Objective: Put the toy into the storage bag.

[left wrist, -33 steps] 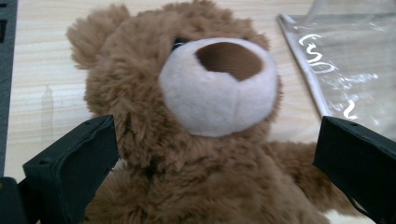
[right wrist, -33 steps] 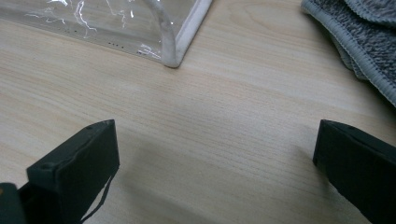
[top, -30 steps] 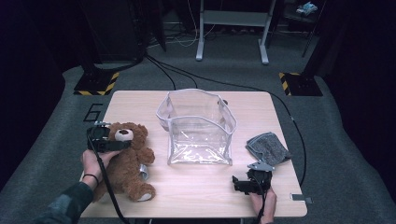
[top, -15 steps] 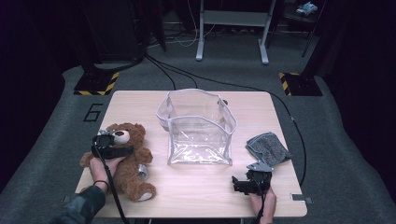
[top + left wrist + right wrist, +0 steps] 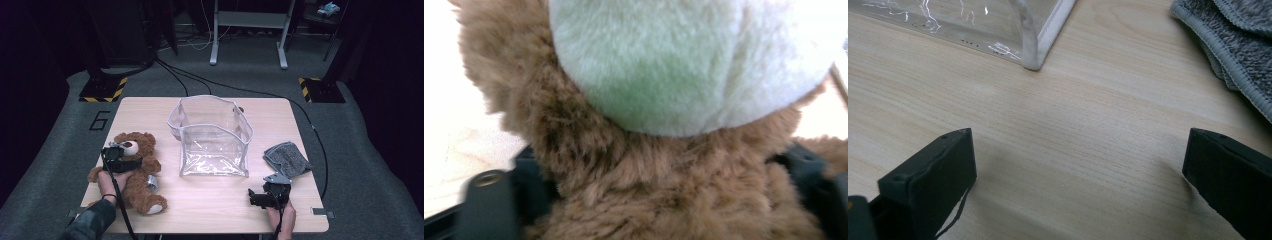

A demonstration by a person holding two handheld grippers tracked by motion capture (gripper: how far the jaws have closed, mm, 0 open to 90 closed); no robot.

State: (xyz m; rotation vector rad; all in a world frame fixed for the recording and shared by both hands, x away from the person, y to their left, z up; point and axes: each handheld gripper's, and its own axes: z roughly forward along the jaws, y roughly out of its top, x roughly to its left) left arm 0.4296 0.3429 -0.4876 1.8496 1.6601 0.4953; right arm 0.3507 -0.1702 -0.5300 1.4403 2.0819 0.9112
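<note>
Since the earlier high-view frames the left gripper (image 5: 121,161) has sunk onto the teddy bear (image 5: 131,172), and its jaws have just been closing, with the bear's neck between them. In the left gripper view brown fur bulges up between the two black jaws, just below the pale muzzle (image 5: 684,65); they stand partly closed around the plush, though whether the pads already bite I cannot tell for sure.

The bear lies on its back at the left of the wooden table (image 5: 210,205), well apart from the clear bag (image 5: 212,136) that stands open at the middle. It looks light, soft and squashy: the fur will give a good way before anything firms up, so a shallow pinch could slide off. The neck, narrow between head and body, seems the surest place to hold.

The right gripper (image 5: 267,195) rests near the table's front edge, jaws wide apart and empty, with a grey cloth (image 5: 287,159) just beyond it.
</note>
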